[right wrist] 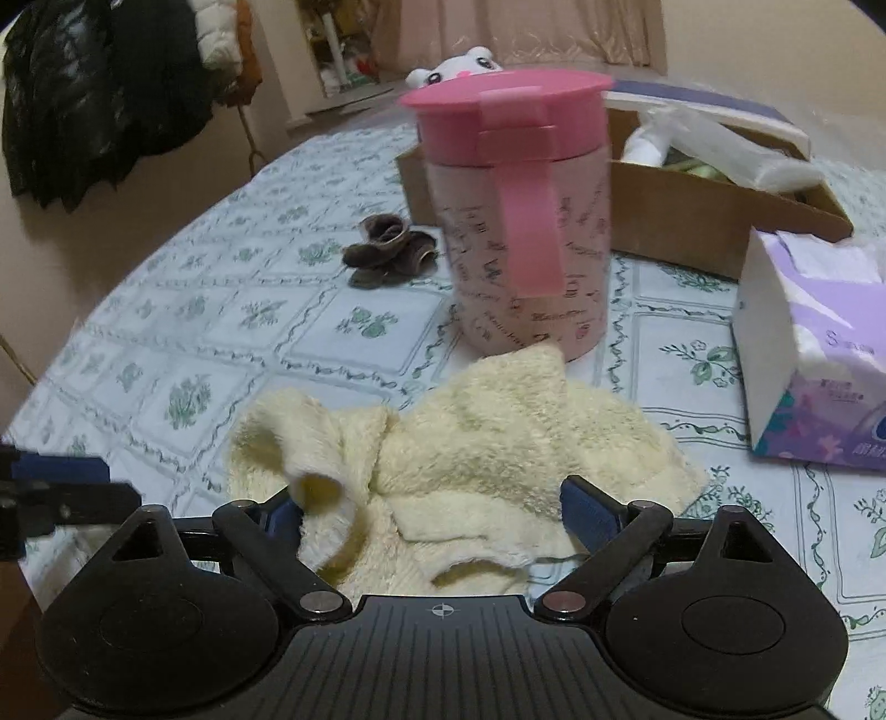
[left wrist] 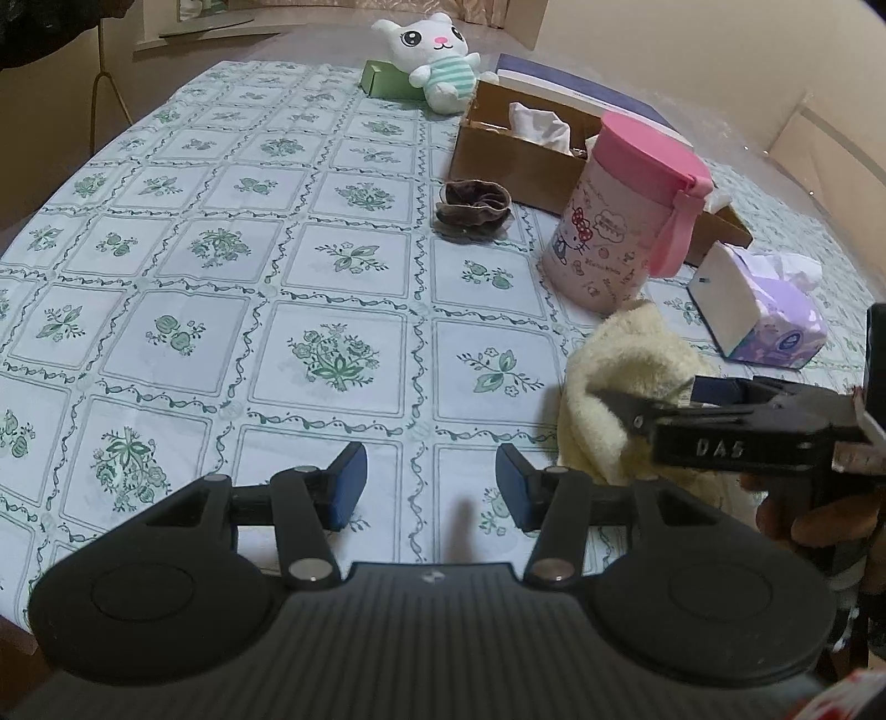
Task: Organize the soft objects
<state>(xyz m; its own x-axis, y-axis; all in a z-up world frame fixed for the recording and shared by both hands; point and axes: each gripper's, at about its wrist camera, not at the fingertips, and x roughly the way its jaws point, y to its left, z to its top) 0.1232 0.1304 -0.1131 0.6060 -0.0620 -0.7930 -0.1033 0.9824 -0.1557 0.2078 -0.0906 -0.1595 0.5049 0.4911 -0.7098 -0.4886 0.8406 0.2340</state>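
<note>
The left gripper (left wrist: 431,487) is spread wide over the table (left wrist: 221,310), holding nothing. The right gripper (right wrist: 432,512) is spread around the yellow towel (right wrist: 470,459), which lies just at 6 o'clock from the pink cup (right wrist: 520,221).

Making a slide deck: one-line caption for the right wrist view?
Open right gripper straddles a cream fleece cloth before a pink-lidded canister on the floral tablecloth.

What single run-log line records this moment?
left gripper: open, empty | right gripper: open around cream towel | brown scrunchie, plush toy: untouched
</note>
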